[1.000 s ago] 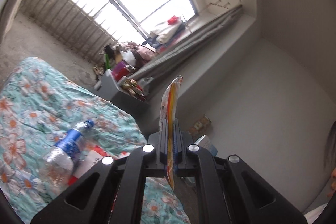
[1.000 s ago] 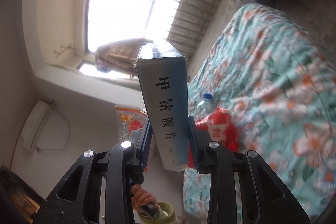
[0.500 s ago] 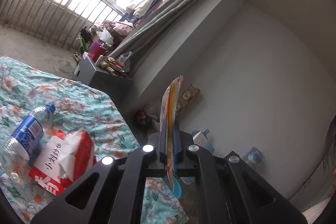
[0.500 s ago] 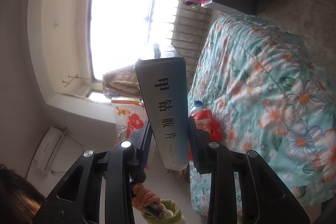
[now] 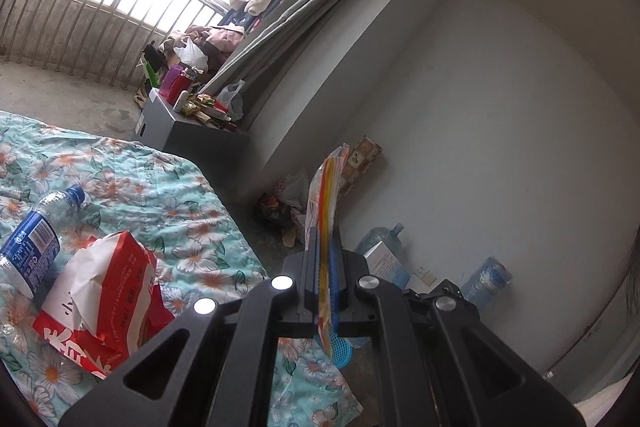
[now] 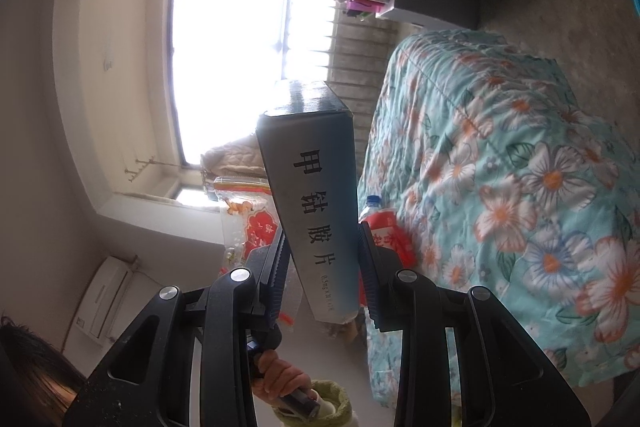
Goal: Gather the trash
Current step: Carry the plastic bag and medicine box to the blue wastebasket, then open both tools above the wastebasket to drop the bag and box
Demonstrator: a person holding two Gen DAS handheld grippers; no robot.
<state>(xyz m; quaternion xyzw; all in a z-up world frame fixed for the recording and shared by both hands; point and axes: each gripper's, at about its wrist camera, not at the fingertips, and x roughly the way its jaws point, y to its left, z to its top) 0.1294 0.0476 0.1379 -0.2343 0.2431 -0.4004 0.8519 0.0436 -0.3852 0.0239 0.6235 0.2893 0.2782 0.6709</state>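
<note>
My left gripper [image 5: 325, 239] is shut on a thin clear plastic bag with red and yellow print [image 5: 325, 195], seen edge-on and standing up between the jaws. My right gripper [image 6: 322, 231] is shut on a long blue-and-white medicine box [image 6: 316, 195] with black characters. Behind that box the same printed bag [image 6: 244, 223] shows, with a hand [image 6: 280, 379] gripping the other tool's handle. On the floral bedspread [image 5: 168, 195] lie a torn red-and-white tissue pack [image 5: 108, 295] and a plastic water bottle [image 5: 36, 239]; the tissue pack [image 6: 390, 231] also peeks out beside the box.
A grey cabinet [image 5: 176, 127] crowded with bottles and packets stands by the barred window. Bags and litter [image 5: 284, 203] pile up in the floor corner. A blue basket [image 5: 340, 347], large water jugs [image 5: 380, 239] and a small box sit along the wall. A wall air conditioner [image 6: 106, 295] hangs at the left.
Both views have swung: the bed slid to the left in the left wrist view, and the floor corner, jugs and basket came into sight. Both grips stay as they were.
</note>
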